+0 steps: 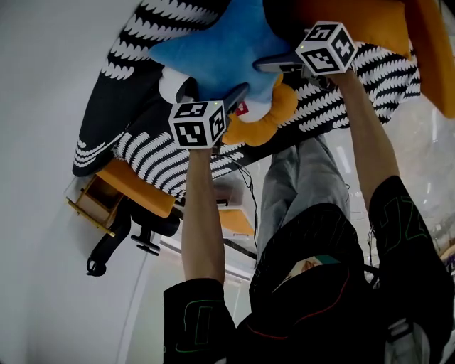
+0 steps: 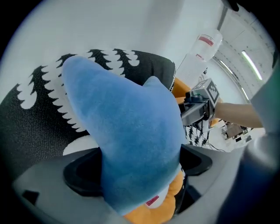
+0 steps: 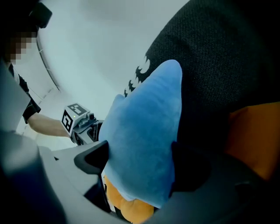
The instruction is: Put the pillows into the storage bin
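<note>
A black cloth (image 1: 142, 153) with white stripes spreads under the left claw (image 1: 233, 98) and right claw (image 1: 274, 65). A blue pillow (image 1: 227, 50) lies on it between them, with an orange pillow (image 1: 370, 21) beyond.

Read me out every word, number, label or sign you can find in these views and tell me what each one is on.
No text is readable anywhere.
Red tag on the blue pillow: its print is too small and blurred to read.
Red label on the white container: blurred, unreadable.
Marker cubes: black and white square patterns only, no letters or numbers.
</note>
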{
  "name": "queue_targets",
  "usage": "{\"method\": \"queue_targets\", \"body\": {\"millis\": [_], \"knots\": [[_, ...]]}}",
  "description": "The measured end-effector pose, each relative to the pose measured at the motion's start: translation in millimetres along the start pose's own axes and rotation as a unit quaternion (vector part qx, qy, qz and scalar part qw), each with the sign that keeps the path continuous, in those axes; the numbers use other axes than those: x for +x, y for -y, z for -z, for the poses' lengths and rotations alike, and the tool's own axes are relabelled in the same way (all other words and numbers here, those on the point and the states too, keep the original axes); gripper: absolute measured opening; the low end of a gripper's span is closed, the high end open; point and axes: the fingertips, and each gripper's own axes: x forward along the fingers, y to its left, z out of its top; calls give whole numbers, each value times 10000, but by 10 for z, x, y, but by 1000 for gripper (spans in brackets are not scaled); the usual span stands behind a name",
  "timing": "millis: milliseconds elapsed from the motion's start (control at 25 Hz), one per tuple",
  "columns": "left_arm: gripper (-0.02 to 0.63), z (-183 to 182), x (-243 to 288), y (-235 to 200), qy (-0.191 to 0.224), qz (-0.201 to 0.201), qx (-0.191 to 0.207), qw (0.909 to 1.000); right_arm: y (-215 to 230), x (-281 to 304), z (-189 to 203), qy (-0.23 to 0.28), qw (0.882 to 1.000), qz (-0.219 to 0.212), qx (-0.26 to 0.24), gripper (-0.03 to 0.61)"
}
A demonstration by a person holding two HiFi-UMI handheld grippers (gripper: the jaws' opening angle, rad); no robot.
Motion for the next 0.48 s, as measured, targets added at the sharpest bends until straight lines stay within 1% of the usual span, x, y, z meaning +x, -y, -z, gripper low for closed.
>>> {"method": "queue_targets", "body": {"millis": [120,240,360,480], "knots": [[534,70,-109,115,-71,-140,188,9997,-163,-97,50,81,9998,64,-146,446],[525,166,-258,211,-112,-229,232,9994,-374,-159,77,33,9992,190,-358,439],[522,340,-411,306,-37,-234,15,9997,-584,-170,147,-144,9983,159,-534,437],[522,543,-599,413,69,-312,-215,9993,-801,-160,269,-279,9983,-2,-511,437]]}}
